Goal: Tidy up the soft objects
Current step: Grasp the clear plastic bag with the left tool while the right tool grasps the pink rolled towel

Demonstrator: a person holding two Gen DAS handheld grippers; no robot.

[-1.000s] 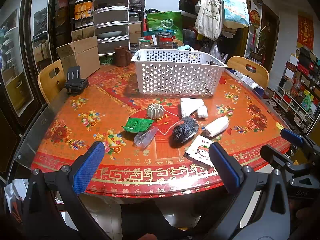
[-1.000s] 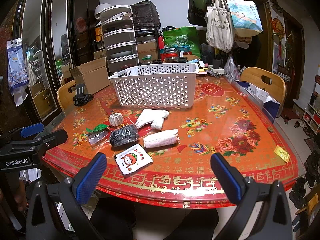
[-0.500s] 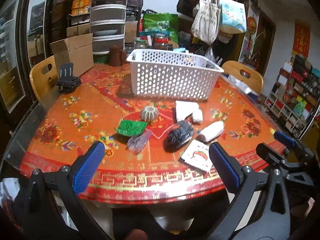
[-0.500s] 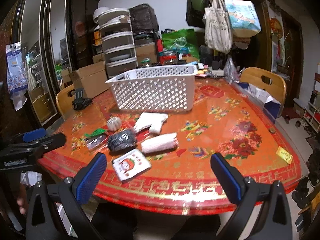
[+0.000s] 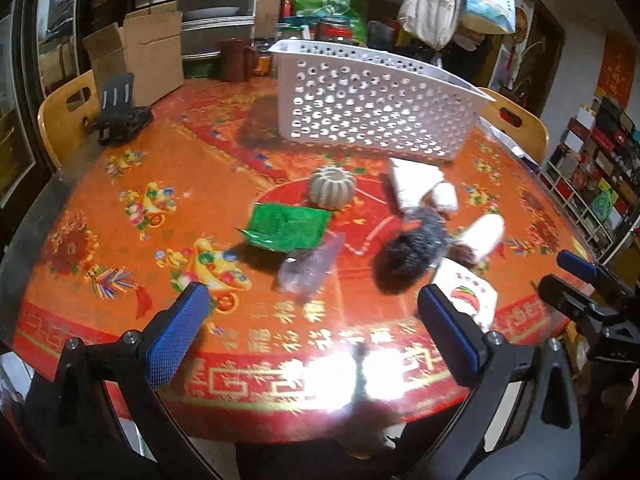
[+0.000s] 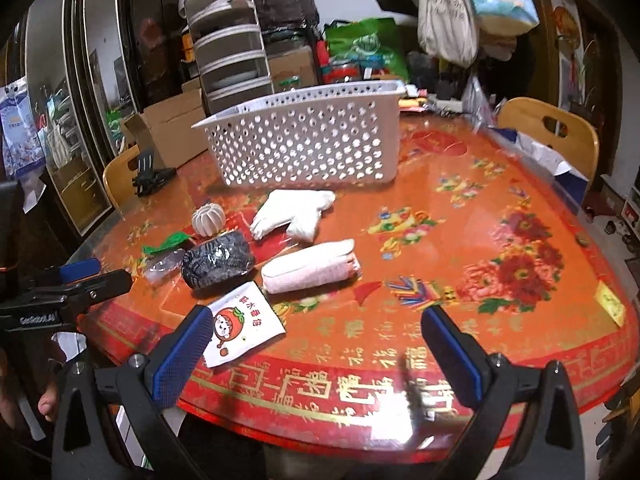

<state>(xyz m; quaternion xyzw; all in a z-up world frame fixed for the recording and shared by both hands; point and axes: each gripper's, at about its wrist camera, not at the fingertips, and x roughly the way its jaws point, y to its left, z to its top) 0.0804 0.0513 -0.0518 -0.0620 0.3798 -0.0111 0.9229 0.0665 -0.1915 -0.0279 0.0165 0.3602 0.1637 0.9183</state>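
Through the left wrist camera, my left gripper (image 5: 310, 336) has come in closer and lower than a second ago: the near edge of the table (image 5: 120, 184) now fills the bottom of the view, where before I saw the whole round top from farther back. Its jaws are spread wide and hold nothing. Just ahead of them lie the clear plastic packet (image 5: 310, 266) and the green foil packet (image 5: 288, 226), touching each other; behind those sits the ribbed grey pumpkin cushion (image 5: 333, 188), and toward the far edge the white perforated basket (image 5: 372, 108) stands upright. To the right are the dark bundle (image 5: 416, 250), the white folded cloth (image 5: 416, 182), the white roll (image 5: 484, 236) and the strawberry sachet (image 5: 472, 294), the last beside my right-hand fingertip. None of these has shifted on the table. My right gripper (image 5: 576, 276) pokes in at the right edge. Through the right wrist camera, the right gripper (image 6: 316, 346) has likewise dropped nearer the near edge; it too gapes fully, empty. The strawberry sachet (image 6: 240, 326) lies against its left finger, with the white roll (image 6: 310, 266) and dark bundle (image 6: 218, 260) just beyond, the white folded cloth (image 6: 294, 212) in front of the basket (image 6: 308, 140), and my left gripper (image 6: 84, 276) at the left edge.
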